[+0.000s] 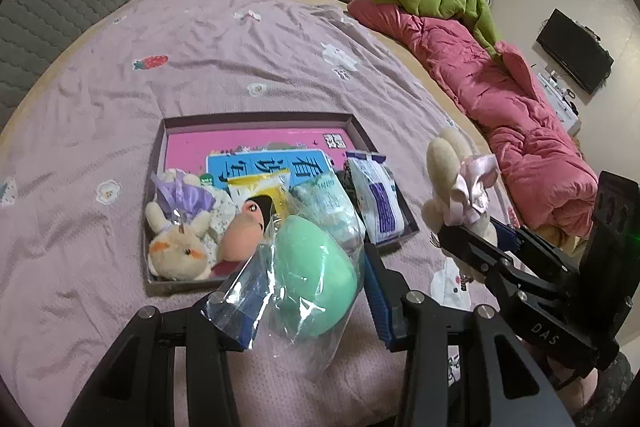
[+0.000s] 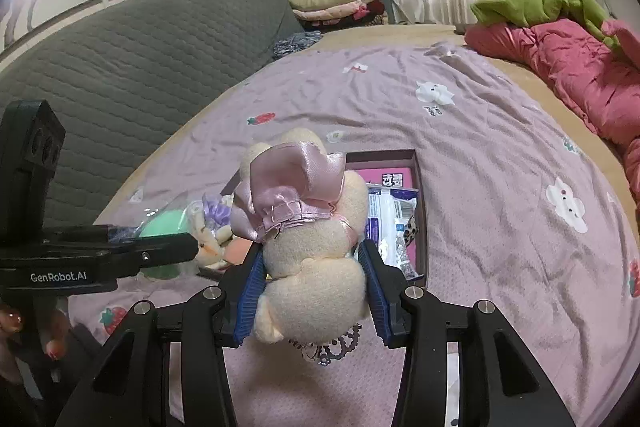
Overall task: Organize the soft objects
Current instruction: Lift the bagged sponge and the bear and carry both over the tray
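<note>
The left gripper [image 1: 308, 291] clamps the bagged green sponge [image 1: 316, 275], right at the box's [image 1: 158, 163] near edge. The right gripper [image 2: 312, 283] squeezes the cream plush bunny [image 2: 316, 267], box just beyond it.

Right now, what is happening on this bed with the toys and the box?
A person is sorting soft things with a pair of tongs in each hand. The left tongs hold a green sponge egg in a clear bag, lifted above the near edge of the shallow box. The right tongs grip a cream plush rabbit in a pink dress, beside the box. Another plush rabbit and some packets already lie inside.
</note>
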Motion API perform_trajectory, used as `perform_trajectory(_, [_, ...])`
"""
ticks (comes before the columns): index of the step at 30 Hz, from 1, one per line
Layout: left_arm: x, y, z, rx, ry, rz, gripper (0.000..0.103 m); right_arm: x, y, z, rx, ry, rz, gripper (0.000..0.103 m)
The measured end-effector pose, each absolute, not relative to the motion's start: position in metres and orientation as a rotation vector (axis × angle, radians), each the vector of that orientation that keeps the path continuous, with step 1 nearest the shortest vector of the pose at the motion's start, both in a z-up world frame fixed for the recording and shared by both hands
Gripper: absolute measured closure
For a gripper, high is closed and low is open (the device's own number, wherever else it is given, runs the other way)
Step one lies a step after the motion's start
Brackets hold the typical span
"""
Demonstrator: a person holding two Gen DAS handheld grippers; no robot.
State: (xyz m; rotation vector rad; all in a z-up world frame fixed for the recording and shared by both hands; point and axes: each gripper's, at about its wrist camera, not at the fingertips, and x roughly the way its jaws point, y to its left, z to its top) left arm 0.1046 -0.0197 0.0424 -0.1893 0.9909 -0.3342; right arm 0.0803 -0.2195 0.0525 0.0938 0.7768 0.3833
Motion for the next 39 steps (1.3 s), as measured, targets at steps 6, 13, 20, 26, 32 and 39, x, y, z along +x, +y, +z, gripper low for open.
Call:
perform_trajectory(6, [0.116, -0.021, 0.043, -0.186, 0.989, -0.326, 0.058, 0.089, -0.222, 0.054, 0.095, 0.774, 0.369, 0.055])
perform_trajectory(13, [0.13, -0.021, 0.034, -0.187, 0.993, -0.303, 0.058, 0.1, -0.222, 0.051, 0.096, 0.778, 0.35, 0.055])
perform_trajectory(20, [0.148, -0.02, 0.02, -0.202, 1.014, -0.292, 0.058, 0.113, -0.219, 0.046, 0.071, 0.781, 0.298, 0.055])
perform_trajectory(26, [0.162, -0.026, 0.005, -0.184, 1.031, -0.281, 0.058, 0.125, -0.216, 0.041, 0.063, 0.791, 0.29, 0.055])
perform_trajectory(32, [0.173, -0.033, -0.004, -0.163, 1.039, -0.276, 0.058, 0.134, -0.215, 0.037, 0.062, 0.797, 0.276, 0.055])
perform_trajectory(39, [0.182, -0.037, -0.016, -0.146, 1.06, -0.266, 0.058, 0.141, -0.214, 0.03, 0.062, 0.808, 0.275, 0.055])
